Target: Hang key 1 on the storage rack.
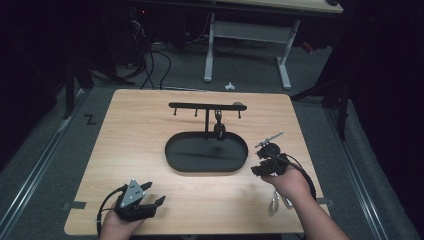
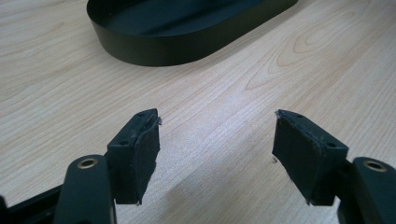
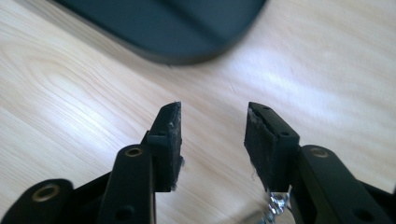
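A black oval tray (image 1: 174, 150) lies at the table's middle, and a black stand with a hooked crossbar (image 1: 200, 106) rises from its far side. A small dark item (image 1: 219, 129) hangs from one hook. My left gripper (image 1: 155, 192) rests near the front left edge, open, jaws wide apart over bare wood (image 2: 217, 116), with the tray (image 2: 154, 46) ahead. My right gripper (image 1: 256, 162) hovers just right of the tray, open and holding nothing (image 3: 213, 108). A small shiny metal object (image 1: 274, 204) lies by the right forearm, and it glints under the right jaw (image 3: 278, 204).
The wooden table (image 1: 135, 125) stands on a grey floor. Behind it are the white legs of another desk (image 1: 210, 47) and loose cables (image 1: 152, 65). The surroundings are dark.
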